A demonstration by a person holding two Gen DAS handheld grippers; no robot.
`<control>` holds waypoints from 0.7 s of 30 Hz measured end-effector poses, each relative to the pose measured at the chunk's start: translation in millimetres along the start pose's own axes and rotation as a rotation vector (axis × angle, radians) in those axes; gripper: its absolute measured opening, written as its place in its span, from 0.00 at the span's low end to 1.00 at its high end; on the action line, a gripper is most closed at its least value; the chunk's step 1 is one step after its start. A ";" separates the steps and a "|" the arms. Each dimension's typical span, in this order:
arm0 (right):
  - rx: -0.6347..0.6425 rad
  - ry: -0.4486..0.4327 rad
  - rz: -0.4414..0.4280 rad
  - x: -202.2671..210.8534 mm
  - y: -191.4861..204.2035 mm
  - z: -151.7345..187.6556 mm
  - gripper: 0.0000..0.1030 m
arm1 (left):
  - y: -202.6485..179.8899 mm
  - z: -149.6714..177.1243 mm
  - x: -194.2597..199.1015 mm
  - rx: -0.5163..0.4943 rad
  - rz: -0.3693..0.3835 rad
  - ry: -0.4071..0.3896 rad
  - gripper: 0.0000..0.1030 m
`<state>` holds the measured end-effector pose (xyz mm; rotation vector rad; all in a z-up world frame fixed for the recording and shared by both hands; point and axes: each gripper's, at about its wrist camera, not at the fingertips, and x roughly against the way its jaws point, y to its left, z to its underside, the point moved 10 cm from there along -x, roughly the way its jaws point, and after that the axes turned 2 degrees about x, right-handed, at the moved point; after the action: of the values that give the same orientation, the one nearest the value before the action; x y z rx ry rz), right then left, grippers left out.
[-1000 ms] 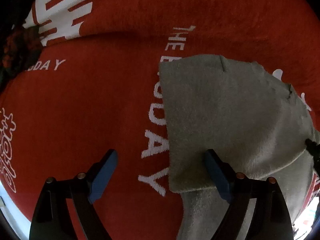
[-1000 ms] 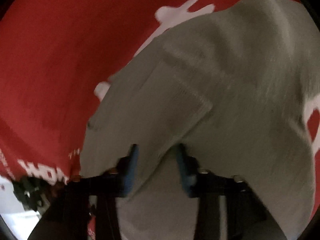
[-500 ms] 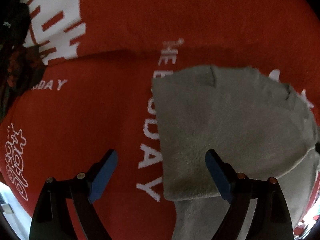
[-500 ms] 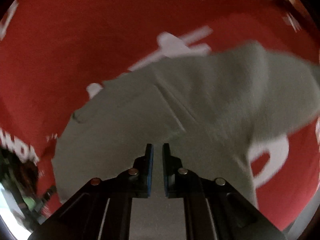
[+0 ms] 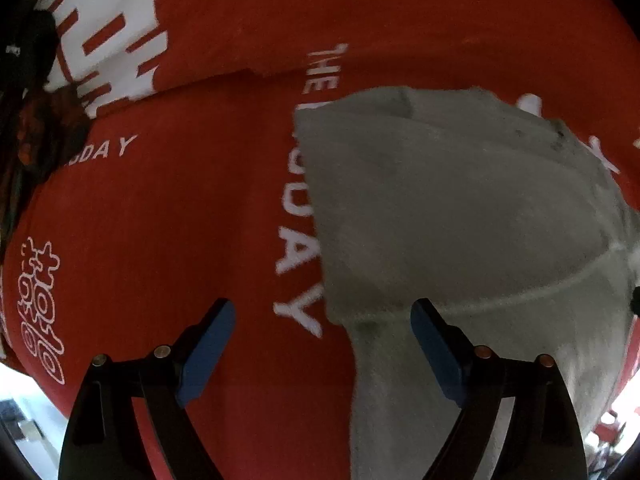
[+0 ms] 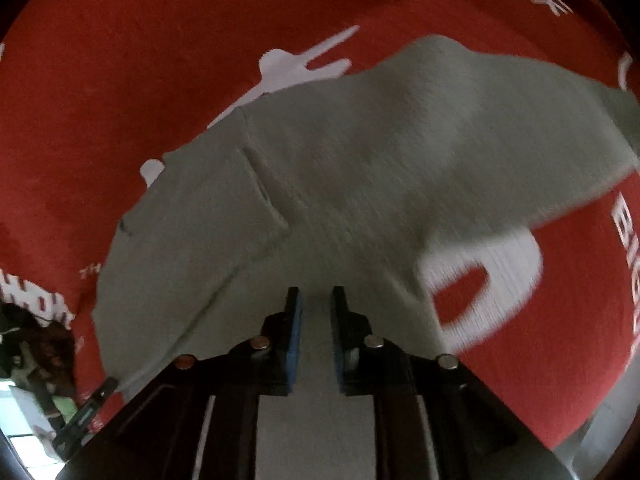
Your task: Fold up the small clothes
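A small grey garment (image 5: 452,208) lies partly folded on a red cloth with white lettering (image 5: 160,208). My left gripper (image 5: 320,344) is wide open and empty, its right finger over the garment's near edge. In the right wrist view the same grey garment (image 6: 360,168) fills the middle. My right gripper (image 6: 316,300) is nearly closed, with grey fabric between its blue pads; it appears to pinch the garment's near edge.
The red cloth (image 6: 120,60) covers the whole work surface. Dark patterned clutter (image 5: 28,120) sits at the far left edge. A bright floor area (image 6: 24,432) shows past the cloth's lower left edge.
My right gripper closed from half open to nearly shut on the grey fabric and pulled back, so more garment shows. The left gripper stayed open and drifted slightly.
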<state>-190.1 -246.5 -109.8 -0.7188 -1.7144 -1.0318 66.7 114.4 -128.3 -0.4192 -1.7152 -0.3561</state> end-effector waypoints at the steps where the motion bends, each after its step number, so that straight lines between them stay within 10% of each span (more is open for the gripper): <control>1: -0.003 0.005 -0.014 6.2 -0.1 9.7 0.34 | -4.6 5.0 6.7 -0.017 0.011 0.000 0.88; 10: 0.003 0.062 -0.088 27.6 12.1 95.0 0.43 | -59.2 54.6 52.5 -0.121 0.059 -0.015 0.88; 12: -0.002 0.064 -0.104 31.5 14.2 106.6 0.43 | -74.2 60.4 54.1 -0.149 0.082 -0.009 1.00; 21: -0.022 0.086 -0.138 37.5 2.9 117.3 0.56 | -128.5 80.8 46.4 -0.201 0.132 0.078 1.00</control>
<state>-251.9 -141.2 -93.5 -0.5680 -1.6984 -1.1613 -70.9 41.3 -97.8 -0.6532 -1.5726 -0.4445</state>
